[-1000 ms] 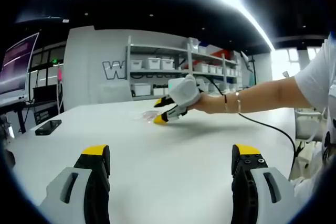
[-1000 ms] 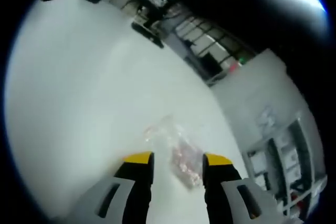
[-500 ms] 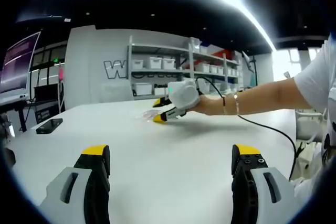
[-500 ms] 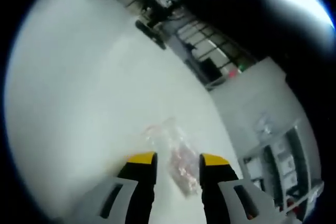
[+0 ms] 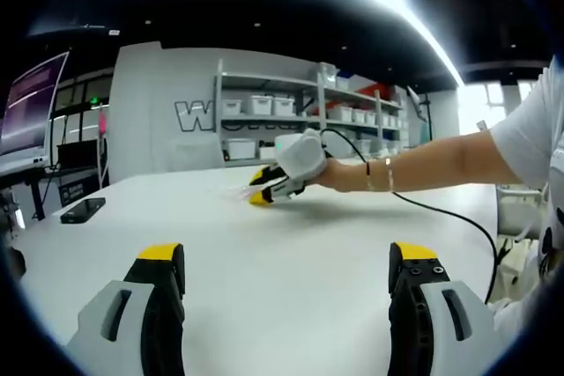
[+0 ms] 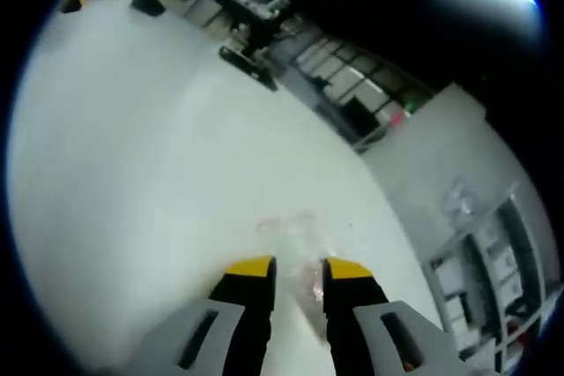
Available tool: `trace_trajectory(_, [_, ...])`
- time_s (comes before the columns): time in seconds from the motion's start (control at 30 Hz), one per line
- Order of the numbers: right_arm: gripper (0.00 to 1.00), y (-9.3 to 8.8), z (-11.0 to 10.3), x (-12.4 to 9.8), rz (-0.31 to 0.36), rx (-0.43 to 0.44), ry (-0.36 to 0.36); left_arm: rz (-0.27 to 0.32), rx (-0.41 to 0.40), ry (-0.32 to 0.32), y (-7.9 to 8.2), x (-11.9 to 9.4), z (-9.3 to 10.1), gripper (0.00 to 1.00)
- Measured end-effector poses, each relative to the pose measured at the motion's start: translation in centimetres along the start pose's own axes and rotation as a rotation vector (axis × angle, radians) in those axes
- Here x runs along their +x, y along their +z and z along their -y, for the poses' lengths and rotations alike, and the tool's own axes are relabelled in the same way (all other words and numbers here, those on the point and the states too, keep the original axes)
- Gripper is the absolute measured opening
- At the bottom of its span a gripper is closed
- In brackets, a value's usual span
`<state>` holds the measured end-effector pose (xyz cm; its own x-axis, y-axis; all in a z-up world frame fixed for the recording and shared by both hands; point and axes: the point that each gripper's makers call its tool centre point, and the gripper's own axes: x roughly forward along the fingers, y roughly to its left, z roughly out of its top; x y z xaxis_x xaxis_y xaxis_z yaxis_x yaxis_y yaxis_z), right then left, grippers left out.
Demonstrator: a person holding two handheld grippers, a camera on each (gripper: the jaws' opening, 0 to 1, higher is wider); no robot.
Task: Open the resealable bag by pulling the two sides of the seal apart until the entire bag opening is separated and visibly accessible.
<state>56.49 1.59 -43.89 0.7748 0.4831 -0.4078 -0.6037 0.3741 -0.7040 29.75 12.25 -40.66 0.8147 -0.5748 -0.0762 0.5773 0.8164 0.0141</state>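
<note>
Right gripper (image 6: 295,266) jaws nearly clenched on bag (image 6: 304,248) at lower centre, grasp unconfirmed; left gripper (image 5: 286,257) released wide: pinch the opposite seal side

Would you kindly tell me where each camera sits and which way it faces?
Left gripper view: rides the left gripper, held low over the white table, facing the shelves; the person's forearm reaches in with the right gripper.
Right gripper view: rides the right gripper, tilted down at the clear bag between its narrowed jaws.
Shared: table, bag, right gripper.
</note>
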Motion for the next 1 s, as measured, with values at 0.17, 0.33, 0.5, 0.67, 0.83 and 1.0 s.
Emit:
trace_trajectory(0.17, [0.0,-0.6,-0.5,0.8,-0.011,0.011,0.014,0.0,0.0,-0.002,-0.1,0.0,0.5,0.95])
trace_trajectory(0.33, [0.0,-1.0,-0.1,0.9,-0.024,0.044,-0.012,0.001,-0.001,-0.001,-0.2,0.1,0.8,0.95])
trace_trajectory(0.5, [0.0,-1.0,0.7,0.3,0.004,0.128,-0.052,0.0,-0.001,0.0,-0.2,0.0,1.0,0.95])
trace_trajectory(0.67, [0.0,0.0,2.7,-1.2,0.072,0.281,-0.103,0.0,-0.003,0.001,-0.2,-0.1,1.0,0.95])
trace_trajectory(0.83, [0.0,0.8,6.0,-3.0,0.129,0.403,-0.158,0.003,0.001,-0.006,0.1,-0.1,1.2,0.95])
trace_trajectory(1.0, [0.0,1.1,7.4,-3.9,0.141,0.441,-0.187,0.009,0.003,-0.007,0.4,-0.3,1.2,0.95])
